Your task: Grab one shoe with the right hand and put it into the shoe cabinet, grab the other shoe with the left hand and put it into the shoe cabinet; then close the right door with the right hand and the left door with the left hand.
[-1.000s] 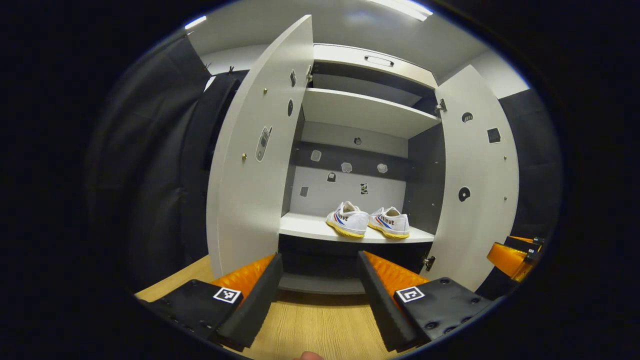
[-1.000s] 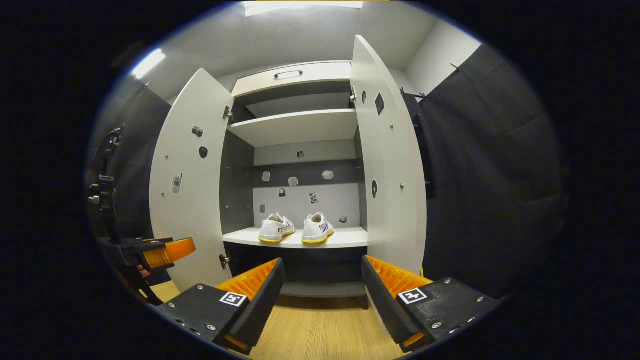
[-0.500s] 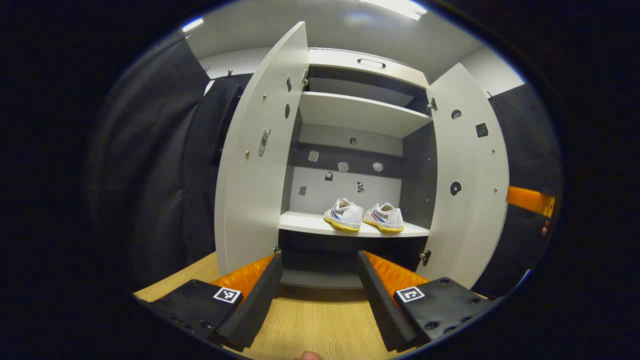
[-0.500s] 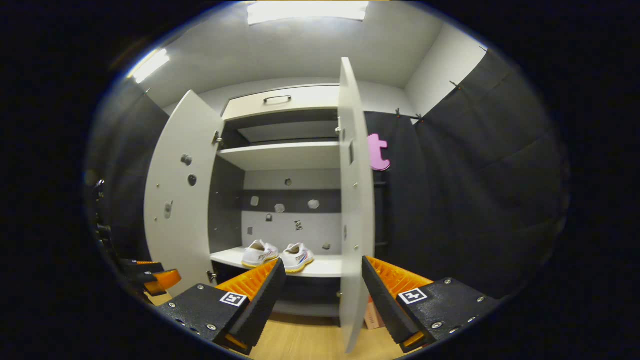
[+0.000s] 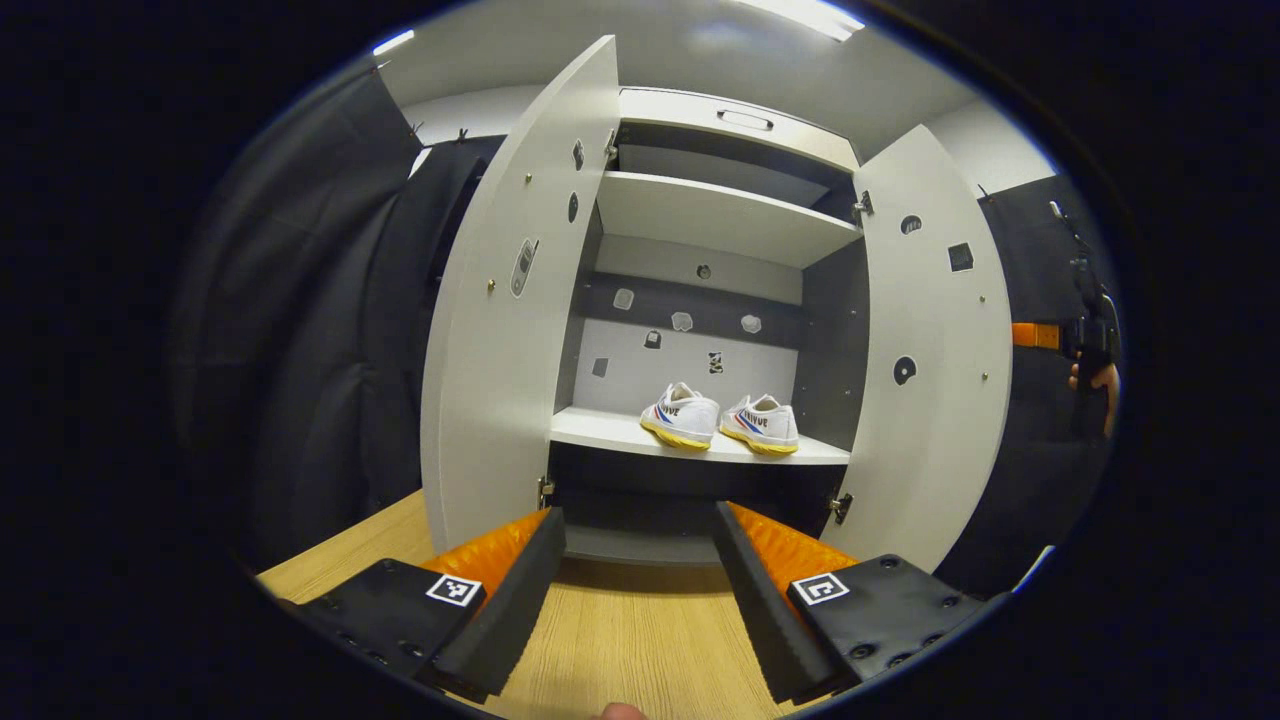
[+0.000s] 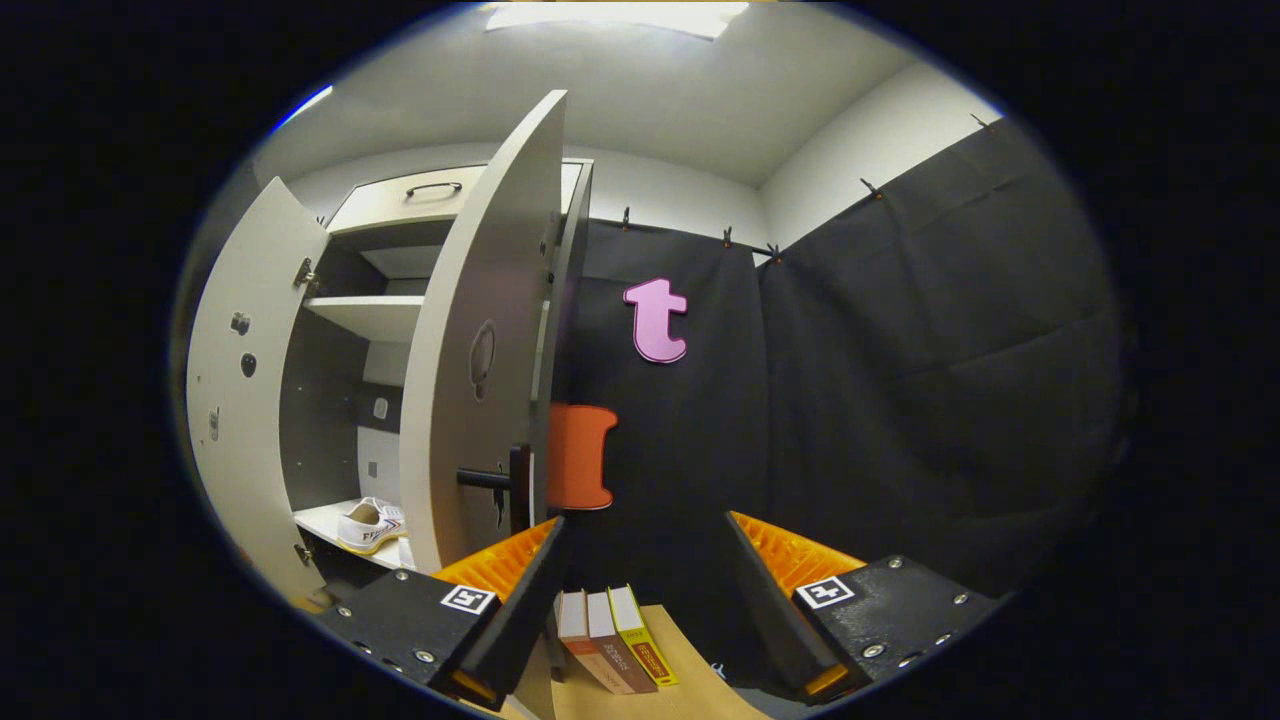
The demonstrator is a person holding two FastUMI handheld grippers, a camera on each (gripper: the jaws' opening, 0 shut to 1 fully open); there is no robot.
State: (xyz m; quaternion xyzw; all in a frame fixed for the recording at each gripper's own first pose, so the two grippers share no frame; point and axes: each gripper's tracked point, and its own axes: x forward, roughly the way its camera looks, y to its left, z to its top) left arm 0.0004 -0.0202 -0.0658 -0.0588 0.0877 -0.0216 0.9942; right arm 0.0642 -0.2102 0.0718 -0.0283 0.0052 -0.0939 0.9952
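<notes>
While both doors stand open, the counts run as follows.
Shoes: two white shoes (image 5: 722, 421) sit side by side, just touching, on the lower shelf (image 5: 600, 432) at the centre of the left gripper view; in the right gripper view one shoe (image 6: 370, 525) shows at lower left past the door's edge.
Doors: two, the left door (image 5: 505, 320) and the right door (image 5: 935, 350), both swung out.
Shelves: two, the upper shelf (image 5: 715, 210) bare.
Books: three books (image 6: 612, 640) upright at the bottom centre of the right gripper view.
Left gripper (image 5: 640, 590): fingers spread wide, holding nothing, over the wood floor (image 5: 620, 640).
Right gripper (image 6: 645, 600): fingers wide apart, holding nothing, just right of the right door's outer face (image 6: 470, 360).
Change: the right gripper has swung rightward past the door's edge, so the cabinet now sits at the left of its view; the left gripper view has barely shifted.
</notes>
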